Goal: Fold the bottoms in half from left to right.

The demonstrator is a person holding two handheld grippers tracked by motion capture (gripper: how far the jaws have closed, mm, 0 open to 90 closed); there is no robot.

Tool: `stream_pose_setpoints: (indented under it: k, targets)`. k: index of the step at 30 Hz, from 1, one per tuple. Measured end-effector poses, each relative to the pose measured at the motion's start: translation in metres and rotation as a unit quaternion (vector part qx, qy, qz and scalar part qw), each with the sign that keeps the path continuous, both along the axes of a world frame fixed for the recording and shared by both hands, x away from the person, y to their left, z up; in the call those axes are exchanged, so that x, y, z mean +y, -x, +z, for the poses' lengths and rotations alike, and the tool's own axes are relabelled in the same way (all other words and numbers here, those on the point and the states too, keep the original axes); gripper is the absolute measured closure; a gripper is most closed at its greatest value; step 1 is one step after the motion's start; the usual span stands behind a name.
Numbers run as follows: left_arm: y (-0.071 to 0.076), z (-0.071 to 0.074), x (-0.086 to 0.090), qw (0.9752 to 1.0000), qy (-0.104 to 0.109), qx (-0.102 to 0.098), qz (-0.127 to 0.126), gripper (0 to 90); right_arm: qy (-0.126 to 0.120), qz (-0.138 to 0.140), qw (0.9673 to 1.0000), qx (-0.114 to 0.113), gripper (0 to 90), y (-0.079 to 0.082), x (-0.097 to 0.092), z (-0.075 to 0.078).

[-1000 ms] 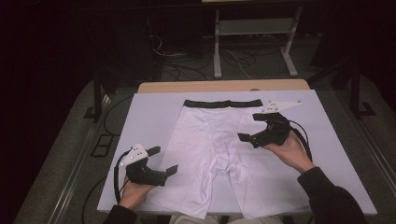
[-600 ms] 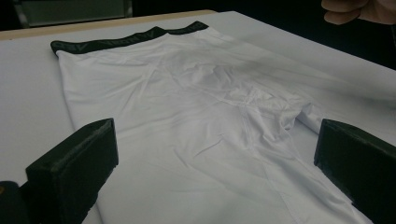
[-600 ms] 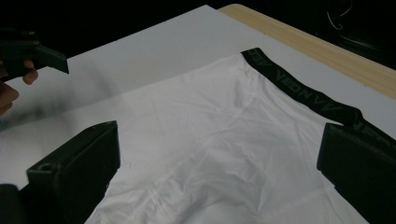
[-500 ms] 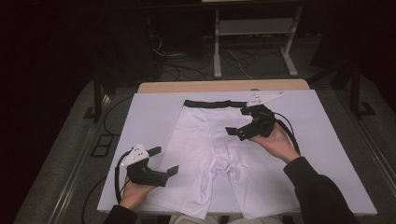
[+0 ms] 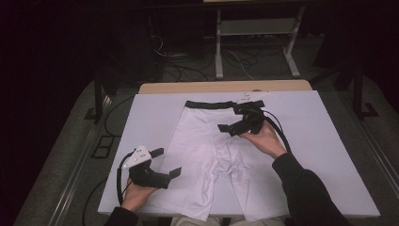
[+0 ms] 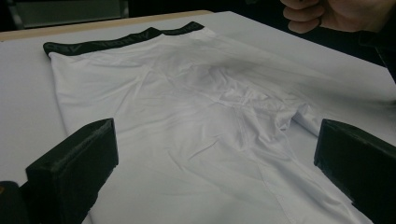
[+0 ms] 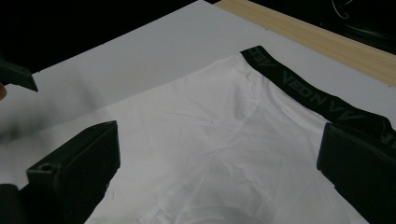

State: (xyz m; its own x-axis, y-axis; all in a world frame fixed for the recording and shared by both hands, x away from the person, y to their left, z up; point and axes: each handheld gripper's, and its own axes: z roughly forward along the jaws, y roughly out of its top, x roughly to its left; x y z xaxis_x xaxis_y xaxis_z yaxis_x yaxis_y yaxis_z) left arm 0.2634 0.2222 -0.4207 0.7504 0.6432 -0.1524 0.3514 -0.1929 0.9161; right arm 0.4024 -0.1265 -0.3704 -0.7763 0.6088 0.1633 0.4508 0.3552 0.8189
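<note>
1. White stretch-fabric shorts with a black elastic waistband (image 5: 211, 150) lie flat on the white-covered table (image 5: 329, 141), waistband at the far edge
2. Step judged: approach for folding; right hand-held gripper (image 5: 234, 123) hovers near the waistband, jaws wide
3. Left hand-held gripper (image 5: 167, 163), jaws wide, waits beside the near leg; next move calls for pinching fabric
4. Waistband lettering (image 7: 303, 93) partly legible: "VEON"
</note>
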Motion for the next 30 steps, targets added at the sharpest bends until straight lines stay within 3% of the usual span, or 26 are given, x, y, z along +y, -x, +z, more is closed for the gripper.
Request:
stream_pose_setpoints:
  k: [6, 30]
  targets:
    - [0.0, 0.0, 0.0, 1.0, -0.001, 0.0, 0.0, 0.0, -0.01, 0.002, 0.9999, -0.005, 0.0, -0.009, 0.007, 0.006]
    - [0.0, 0.0, 0.001, 1.0, 0.005, 0.0, 0.0, 0.0, 0.001, 0.015, 0.9998, -0.011, 0.0, -0.047, 0.046, 0.019]
